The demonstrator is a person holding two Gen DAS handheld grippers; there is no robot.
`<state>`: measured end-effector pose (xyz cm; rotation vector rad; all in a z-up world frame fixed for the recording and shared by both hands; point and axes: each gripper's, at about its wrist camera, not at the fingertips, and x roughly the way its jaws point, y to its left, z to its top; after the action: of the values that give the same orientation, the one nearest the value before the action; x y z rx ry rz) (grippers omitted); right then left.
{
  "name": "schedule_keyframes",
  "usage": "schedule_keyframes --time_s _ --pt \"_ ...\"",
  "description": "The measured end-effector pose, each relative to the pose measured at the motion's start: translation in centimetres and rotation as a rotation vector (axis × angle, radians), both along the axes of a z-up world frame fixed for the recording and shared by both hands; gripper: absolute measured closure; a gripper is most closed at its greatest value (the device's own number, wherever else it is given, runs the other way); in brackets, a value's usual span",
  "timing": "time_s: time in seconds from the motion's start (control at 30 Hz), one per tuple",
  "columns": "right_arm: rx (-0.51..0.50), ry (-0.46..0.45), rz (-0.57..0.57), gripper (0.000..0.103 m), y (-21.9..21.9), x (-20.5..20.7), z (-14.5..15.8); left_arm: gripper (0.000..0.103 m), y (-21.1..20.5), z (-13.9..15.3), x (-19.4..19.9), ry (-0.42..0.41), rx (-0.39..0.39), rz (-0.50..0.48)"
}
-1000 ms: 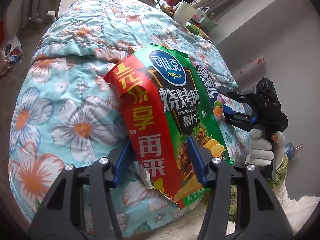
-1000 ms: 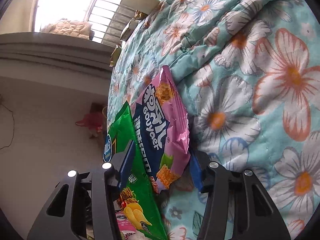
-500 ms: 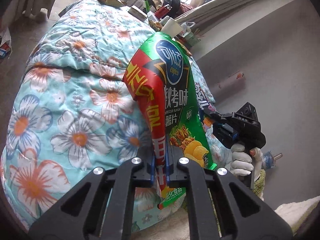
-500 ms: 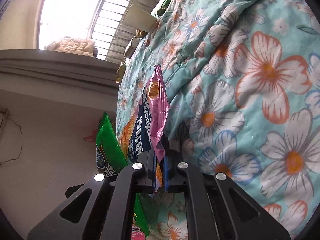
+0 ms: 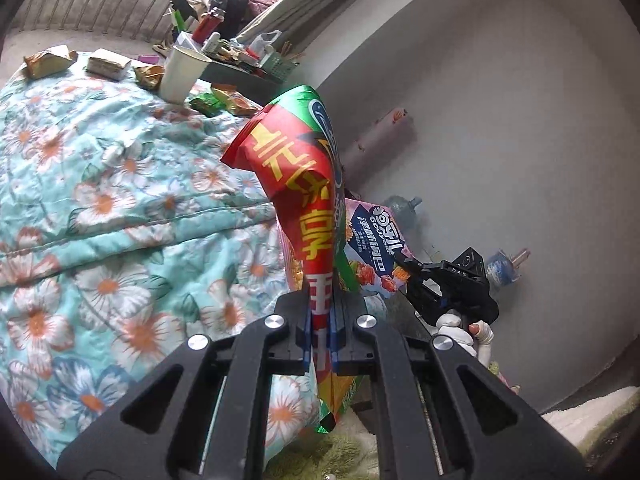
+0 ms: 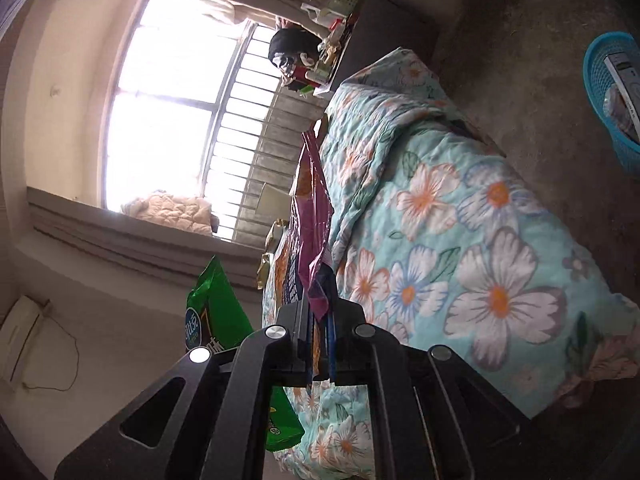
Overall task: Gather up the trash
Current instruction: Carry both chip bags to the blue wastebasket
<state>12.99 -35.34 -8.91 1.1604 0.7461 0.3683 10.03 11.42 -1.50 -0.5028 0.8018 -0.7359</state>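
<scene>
A red and green chip bag [image 5: 304,184] stands up from my left gripper [image 5: 322,320], which is shut on its lower part, lifted off the floral quilt [image 5: 100,208]. My right gripper [image 6: 318,320] is shut on a pink snack bag [image 6: 312,216] that rises edge-on from its jaws. In the left wrist view that pink snack bag [image 5: 376,248] hangs from the right gripper [image 5: 404,270], held by a gloved hand [image 5: 460,330] to the right of the bed. The green chip bag [image 6: 212,308] shows at the lower left of the right wrist view.
A white paper cup [image 5: 180,74], several wrappers [image 5: 48,62] and small boxes lie at the quilt's far end. A cluttered table [image 5: 240,52] stands beyond by the window. A blue basket [image 6: 612,100] sits on the floor past the bed. Water bottles [image 5: 404,212] lie by the grey wall.
Both grippers closed on their bags and lifted them off the quilt. The right gripper swung away from the bed and rolled; the left rose and turned toward the wall.
</scene>
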Motion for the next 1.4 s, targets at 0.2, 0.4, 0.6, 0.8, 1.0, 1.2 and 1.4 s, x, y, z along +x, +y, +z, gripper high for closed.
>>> schedule_keyframes --time_s 0.2,0.4,0.6,0.8,1.0,1.2,1.4 --pt "0.061 -0.015 -0.207 0.097 -7.8 -3.9 -1.2 0.099 -10.0 0.8 3.6 0.008 0.027 -0.182" --pt "0.089 -0.023 -0.387 0.097 -15.1 -6.9 -3.3 0.099 -21.0 1.5 7.5 0.015 0.126 -0.329" --pt "0.064 0.038 -0.51 0.097 -22.1 -6.2 -6.8 0.098 -32.0 0.8 12.0 0.01 0.252 -0.417" --pt "0.065 0.155 -0.553 0.098 -26.9 -2.9 -13.7 0.098 -42.8 -3.6 16.3 0.021 0.4 -0.502" --pt "-0.01 0.333 -0.576 0.094 -30.1 1.1 -22.5 0.098 -49.8 -10.6 19.8 0.101 0.524 -0.546" --pt "-0.171 0.533 -0.615 0.067 -32.2 2.0 -28.1 0.096 -53.2 -16.5 21.4 0.225 0.595 -0.59" --pt "-0.303 0.509 -0.701 0.049 -32.8 0.1 -26.1 0.096 -56.8 -18.5 21.9 0.228 0.607 -0.635"
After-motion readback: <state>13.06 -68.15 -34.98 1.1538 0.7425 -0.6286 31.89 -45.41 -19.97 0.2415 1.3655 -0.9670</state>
